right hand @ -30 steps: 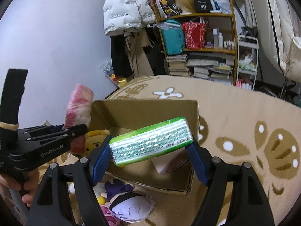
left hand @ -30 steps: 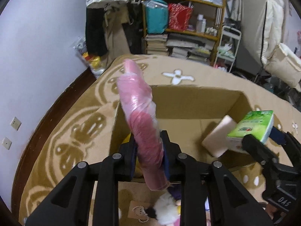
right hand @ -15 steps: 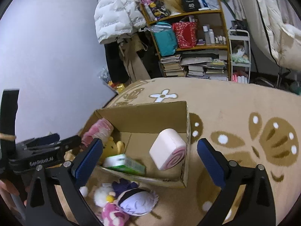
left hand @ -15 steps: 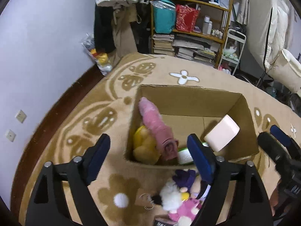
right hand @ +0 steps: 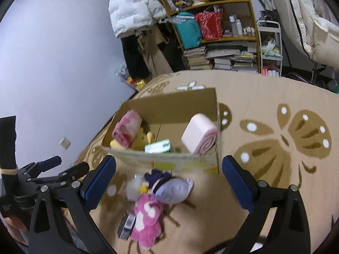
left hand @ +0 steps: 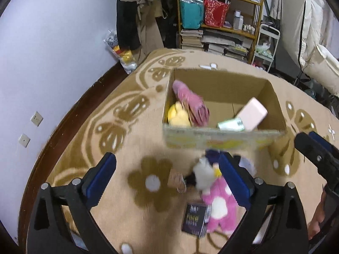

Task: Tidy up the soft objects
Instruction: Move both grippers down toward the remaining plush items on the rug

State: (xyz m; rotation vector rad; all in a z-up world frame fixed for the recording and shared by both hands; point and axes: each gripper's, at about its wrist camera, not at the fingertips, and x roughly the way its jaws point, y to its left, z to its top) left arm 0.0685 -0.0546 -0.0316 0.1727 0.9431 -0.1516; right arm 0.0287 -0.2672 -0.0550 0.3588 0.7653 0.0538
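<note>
An open cardboard box (left hand: 222, 78) (right hand: 169, 103) stands on the patterned rug. Inside lie a pink rolled towel (left hand: 190, 101) (right hand: 127, 129), a yellow plush (left hand: 178, 115) (right hand: 144, 138), a green tissue pack (left hand: 231, 124) (right hand: 157, 147) and a pink roll cushion (left hand: 252, 114) (right hand: 199, 132). In front of the box lie a pink spotted plush (left hand: 218, 207) (right hand: 146, 218), a white fluffy toy (left hand: 203, 173) (right hand: 134, 187) and a purple plush (right hand: 171, 190). My left gripper (left hand: 167, 182) is open and empty above the rug. My right gripper (right hand: 169, 184) is open and empty above the plush pile.
A dark packet (left hand: 195, 219) (right hand: 127, 225) lies beside the pink plush. A shelf (left hand: 220, 21) with books and bags stands behind the rug, hanging clothes (left hand: 135, 10) to its left. The wall (left hand: 42, 63) runs along the left.
Both grippers opened and dropped the pink towel and the green tissue pack into the box, then pulled back toward me. Both are empty now.
</note>
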